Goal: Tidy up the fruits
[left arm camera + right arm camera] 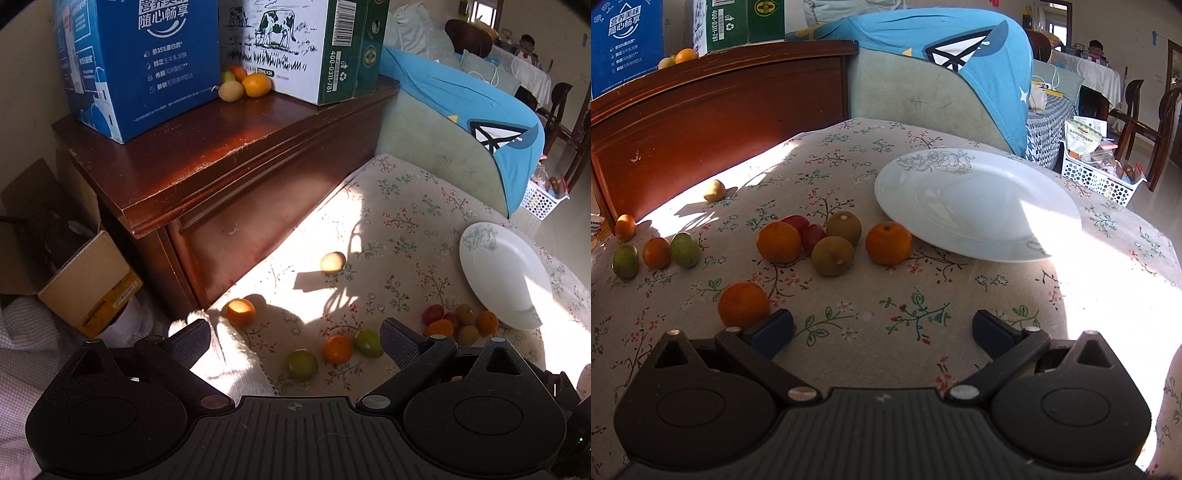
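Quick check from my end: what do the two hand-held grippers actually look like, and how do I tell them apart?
Both share a black ribbed body with two round hubs, triangular cut-outs and silver pivot screws. The left hand-held gripper carries black textured finger pads; the right hand-held gripper carries smooth dark blue pads. No cables or sleeves are visible.

Dark wooden cabinet (207, 162), blue-draped sofa (923, 81), harsh sunlight

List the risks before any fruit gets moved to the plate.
The plate sits empty on soft, humped floral cloth, so round fruit may roll off it. The orange beside the open right gripper could be nudged away by a finger. The sunlit orange lies near the cloth's edge, by a gap beside the cabinet.
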Action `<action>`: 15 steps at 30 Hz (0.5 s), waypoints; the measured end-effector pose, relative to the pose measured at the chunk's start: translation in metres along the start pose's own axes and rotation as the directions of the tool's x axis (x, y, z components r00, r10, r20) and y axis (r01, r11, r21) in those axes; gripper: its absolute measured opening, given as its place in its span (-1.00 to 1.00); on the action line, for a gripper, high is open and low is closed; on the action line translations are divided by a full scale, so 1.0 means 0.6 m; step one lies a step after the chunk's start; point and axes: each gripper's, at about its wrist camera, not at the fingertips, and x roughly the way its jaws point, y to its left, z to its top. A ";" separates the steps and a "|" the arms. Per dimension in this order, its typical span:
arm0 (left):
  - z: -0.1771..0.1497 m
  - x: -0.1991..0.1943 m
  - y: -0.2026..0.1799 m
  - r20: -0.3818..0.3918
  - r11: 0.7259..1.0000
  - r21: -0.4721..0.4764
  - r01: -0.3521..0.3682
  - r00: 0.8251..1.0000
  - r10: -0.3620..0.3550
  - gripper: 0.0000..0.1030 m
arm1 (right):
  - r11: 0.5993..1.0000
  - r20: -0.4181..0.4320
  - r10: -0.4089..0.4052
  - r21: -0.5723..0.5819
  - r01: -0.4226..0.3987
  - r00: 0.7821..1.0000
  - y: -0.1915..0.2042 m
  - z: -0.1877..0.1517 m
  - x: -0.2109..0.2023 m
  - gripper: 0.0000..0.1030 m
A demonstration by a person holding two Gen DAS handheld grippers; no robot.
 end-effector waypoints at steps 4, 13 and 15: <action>-0.004 0.006 -0.008 -0.017 1.000 0.022 0.009 1.000 -0.008 0.92 | 1.000 0.000 0.000 0.000 0.000 1.000 0.000 0.000 0.000 0.99; -0.010 0.013 -0.031 -0.046 0.998 0.055 0.039 0.998 -0.036 0.92 | 1.000 0.000 0.000 0.000 0.000 1.000 0.001 0.000 0.001 0.99; -0.011 0.012 -0.037 -0.042 0.997 0.068 0.038 0.999 -0.035 0.92 | 1.000 0.001 0.000 0.000 0.000 1.000 0.001 0.000 0.001 0.99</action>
